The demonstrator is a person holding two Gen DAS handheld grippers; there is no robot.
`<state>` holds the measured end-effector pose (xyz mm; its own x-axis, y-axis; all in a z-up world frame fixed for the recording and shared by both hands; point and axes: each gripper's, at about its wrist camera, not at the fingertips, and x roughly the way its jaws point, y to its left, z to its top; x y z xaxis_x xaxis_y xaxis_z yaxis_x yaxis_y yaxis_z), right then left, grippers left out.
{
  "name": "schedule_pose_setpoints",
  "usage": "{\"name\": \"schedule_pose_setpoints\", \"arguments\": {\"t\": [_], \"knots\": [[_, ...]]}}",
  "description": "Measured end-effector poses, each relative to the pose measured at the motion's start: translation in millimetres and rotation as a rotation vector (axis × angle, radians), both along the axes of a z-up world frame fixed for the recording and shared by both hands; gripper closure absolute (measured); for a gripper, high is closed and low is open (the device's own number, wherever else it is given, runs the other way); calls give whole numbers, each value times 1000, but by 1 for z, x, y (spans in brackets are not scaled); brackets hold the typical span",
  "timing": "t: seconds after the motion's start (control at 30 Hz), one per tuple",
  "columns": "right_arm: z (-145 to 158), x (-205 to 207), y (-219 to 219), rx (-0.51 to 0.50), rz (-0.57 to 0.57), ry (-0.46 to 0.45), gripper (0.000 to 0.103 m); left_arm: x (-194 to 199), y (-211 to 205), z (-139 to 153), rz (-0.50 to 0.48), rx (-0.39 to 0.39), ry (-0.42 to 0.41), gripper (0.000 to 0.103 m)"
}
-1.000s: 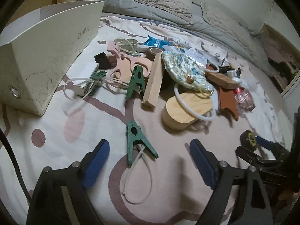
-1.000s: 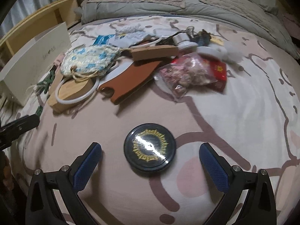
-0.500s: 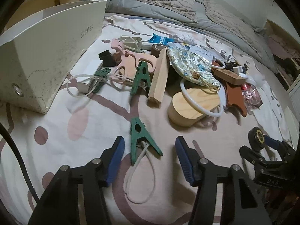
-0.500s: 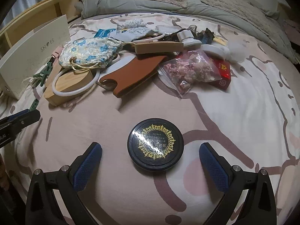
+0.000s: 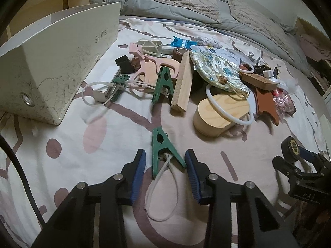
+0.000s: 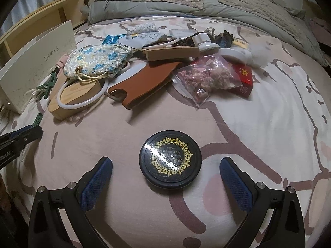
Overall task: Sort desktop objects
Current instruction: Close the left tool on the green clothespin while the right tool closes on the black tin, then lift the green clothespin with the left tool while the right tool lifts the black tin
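Presently the left gripper (image 5: 164, 165) stands partly open, green clothespin (image 5: 163, 152) between its jaws, untouched. Right gripper (image 6: 166, 175) gapes wide, round black tin (image 6: 170, 159) between its jaws.

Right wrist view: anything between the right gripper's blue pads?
Yes: the round black lid with gold ornament lies on the patterned bedsheet between the open right gripper pads, touching neither.

Left gripper (image 5: 165, 165) fingers partly closed, right gripper (image 6: 166, 175) fingers spread wide.
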<state>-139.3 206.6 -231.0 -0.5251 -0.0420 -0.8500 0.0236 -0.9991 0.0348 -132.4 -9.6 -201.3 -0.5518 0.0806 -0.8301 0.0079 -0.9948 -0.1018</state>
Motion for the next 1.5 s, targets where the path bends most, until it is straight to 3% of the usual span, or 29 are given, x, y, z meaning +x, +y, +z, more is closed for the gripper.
{"name": "schedule_pose_setpoints", "arguments": {"t": [0.2,0.27,0.37,0.47,0.87,1.03,1.17,1.5], "knots": [[3,1,1,16,-18,0,3,1,2,0,0,-24,5,68],[6,3,3,5,-18,13,17,1,1,0,1,-26,5,69],[8,4,5,-5,-14,27,30,2,1,0,4,-27,7,72],[11,4,7,-19,-20,42,52,2,0,1,9,-22,9,72],[12,3,10,-34,-24,39,52,1,2,1,14,-56,20,71],[11,2,17,-92,-46,38,52,-2,6,0,13,-99,33,68],[11,0,20,-123,-55,40,51,-5,5,0,21,-95,33,68],[13,1,13,-70,-33,54,52,-7,2,1,33,-51,31,72]]}}
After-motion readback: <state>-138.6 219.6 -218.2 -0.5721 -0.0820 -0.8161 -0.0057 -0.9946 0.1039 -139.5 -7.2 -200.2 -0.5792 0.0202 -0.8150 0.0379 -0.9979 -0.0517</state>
